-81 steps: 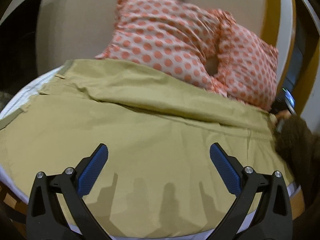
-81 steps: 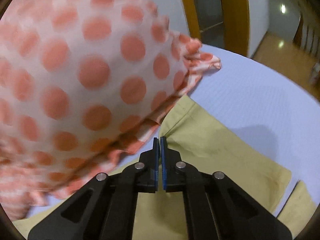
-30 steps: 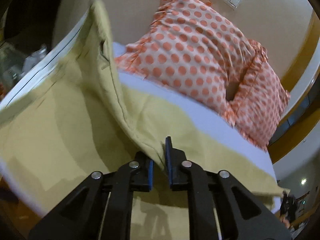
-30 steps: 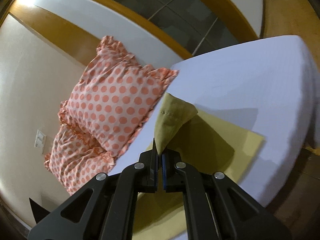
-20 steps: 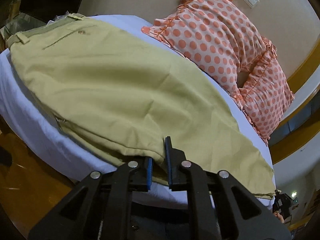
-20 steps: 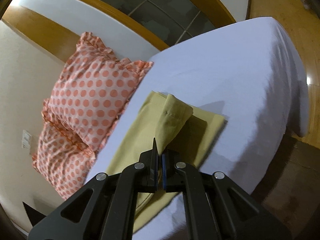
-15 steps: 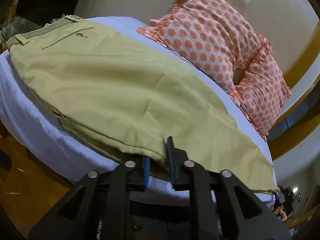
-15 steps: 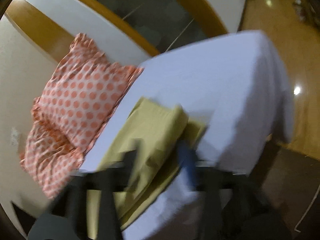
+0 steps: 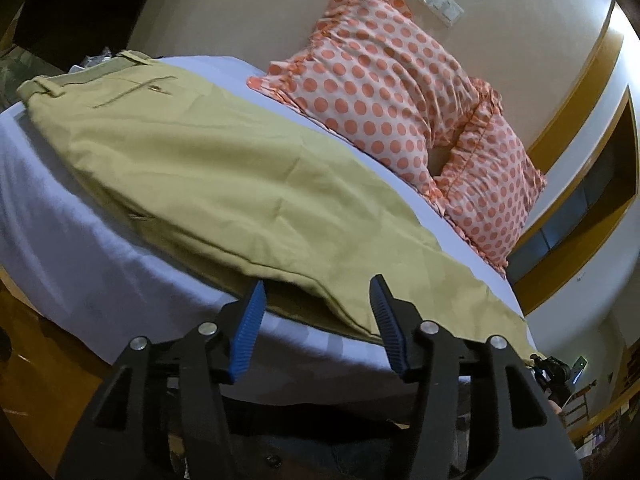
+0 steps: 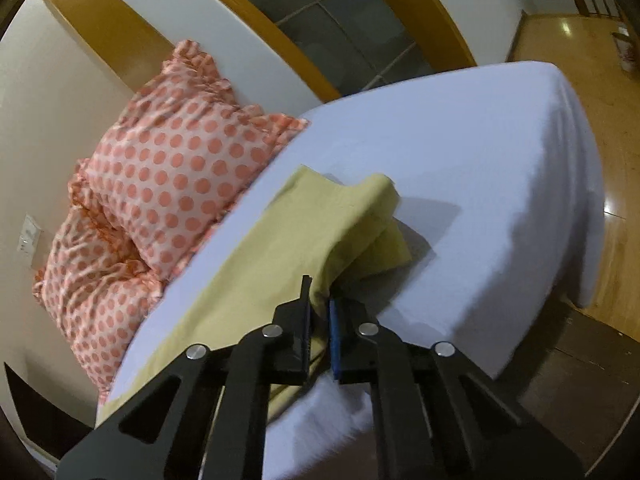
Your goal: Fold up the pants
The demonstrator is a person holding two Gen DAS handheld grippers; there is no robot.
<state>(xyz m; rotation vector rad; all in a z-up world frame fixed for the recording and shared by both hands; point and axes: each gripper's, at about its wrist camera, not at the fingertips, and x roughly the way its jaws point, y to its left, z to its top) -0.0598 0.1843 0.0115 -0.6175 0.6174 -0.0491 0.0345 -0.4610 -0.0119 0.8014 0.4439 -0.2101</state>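
Left claw (image 9: 316, 312) open, pants (image 9: 224, 184) edge just ahead.

Bed (image 9: 72, 264), white sheet, fills frame centre. Khaki pants (image 9: 208, 168) lie lengthwise on it; two orange-dotted pillows (image 9: 384, 80) rest at upper right, against wall.

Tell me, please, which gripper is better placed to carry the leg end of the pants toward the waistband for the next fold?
Probably the right gripper: its jaws are close around the pants near the cuffs. The left gripper is open mid-leg, holding nothing.
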